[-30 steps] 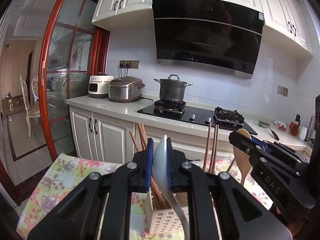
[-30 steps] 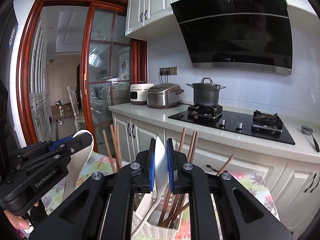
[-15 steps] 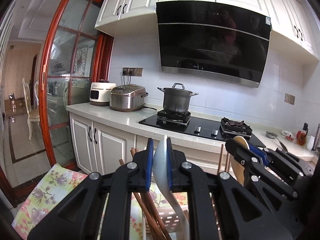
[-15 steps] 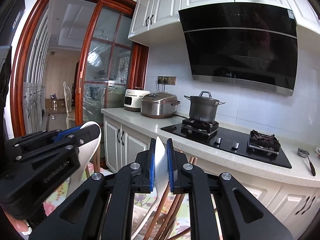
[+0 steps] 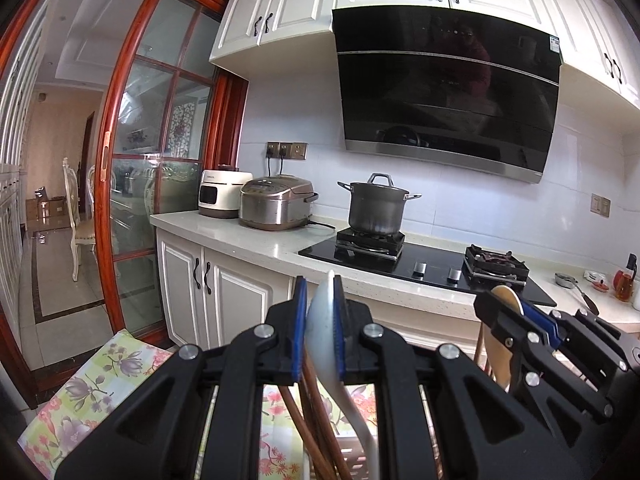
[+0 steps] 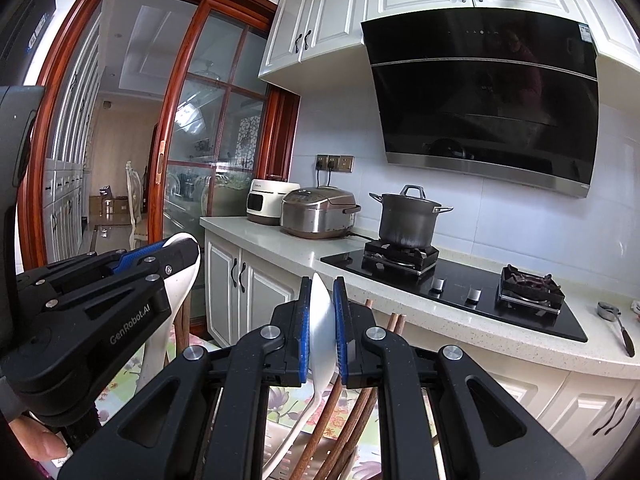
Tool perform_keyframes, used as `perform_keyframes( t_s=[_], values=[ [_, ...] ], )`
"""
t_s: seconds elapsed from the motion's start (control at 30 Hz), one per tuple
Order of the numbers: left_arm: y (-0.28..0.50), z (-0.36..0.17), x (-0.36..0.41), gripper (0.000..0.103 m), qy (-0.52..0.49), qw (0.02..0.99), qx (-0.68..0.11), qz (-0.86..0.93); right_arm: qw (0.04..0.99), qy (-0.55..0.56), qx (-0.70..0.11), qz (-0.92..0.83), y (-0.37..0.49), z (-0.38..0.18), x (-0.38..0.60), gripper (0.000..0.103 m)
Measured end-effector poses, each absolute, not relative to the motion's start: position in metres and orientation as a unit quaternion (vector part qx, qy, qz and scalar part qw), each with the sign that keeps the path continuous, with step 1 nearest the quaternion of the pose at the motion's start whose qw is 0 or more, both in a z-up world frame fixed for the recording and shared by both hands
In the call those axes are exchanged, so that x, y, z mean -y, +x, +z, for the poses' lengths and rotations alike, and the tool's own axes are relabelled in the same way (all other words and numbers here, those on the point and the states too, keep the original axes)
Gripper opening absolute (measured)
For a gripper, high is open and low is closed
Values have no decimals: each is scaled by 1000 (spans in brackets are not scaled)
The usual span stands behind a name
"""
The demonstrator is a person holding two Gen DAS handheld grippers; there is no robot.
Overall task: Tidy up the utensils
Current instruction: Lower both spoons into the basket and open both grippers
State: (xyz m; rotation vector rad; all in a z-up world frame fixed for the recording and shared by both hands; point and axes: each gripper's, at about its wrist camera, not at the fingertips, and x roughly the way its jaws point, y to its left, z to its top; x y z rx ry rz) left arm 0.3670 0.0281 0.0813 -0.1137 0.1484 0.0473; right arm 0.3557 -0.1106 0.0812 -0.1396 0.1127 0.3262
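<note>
My left gripper (image 5: 319, 290) is shut on the bowl of a white spoon (image 5: 322, 328), whose handle hangs down among brown chopsticks (image 5: 316, 404). The chopsticks stand in a white slotted utensil holder (image 5: 354, 454) at the bottom edge. My right gripper (image 6: 320, 286) is shut on a second pale spoon (image 6: 320, 332), above the same holder (image 6: 280, 450) and its chopsticks (image 6: 348, 408). Each gripper shows in the other's view: the right gripper (image 5: 494, 304) with its spoon (image 5: 500, 364), and the left gripper (image 6: 180, 252) with the white spoon (image 6: 182, 284). The two grippers hang side by side.
A floral tablecloth (image 5: 92, 388) covers the table under the holder. Beyond it runs a white kitchen counter (image 5: 248, 240) with a rice cooker (image 5: 276, 204), a pot (image 5: 376, 208) on the hob, and a ladle (image 6: 620, 328) at the right. A thumb (image 6: 40, 446) shows at the lower left.
Both grippers have moved forward toward the counter with their spoons. The holder has slid down to the bottom edge of both views. Both grips are unchanged.
</note>
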Motion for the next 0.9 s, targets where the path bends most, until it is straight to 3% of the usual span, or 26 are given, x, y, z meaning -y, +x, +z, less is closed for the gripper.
perform_keyframes(
  t_s=[0.5,0.57,0.8,0.9],
  values=[
    [359,75,-33,13,-62,995,-65,32,982,-64,-60,168,353,80,114,12],
    [356,75,-34,18,-64,995,-66,33,982,-62,-62,168,352,81,115,12],
    [335,76,-40,50,-65,995,-66,39,983,-57,-66,163,337,83,128,17],
    [321,77,-46,64,-71,994,-68,43,983,-54,-70,162,325,83,136,27]
  ],
)
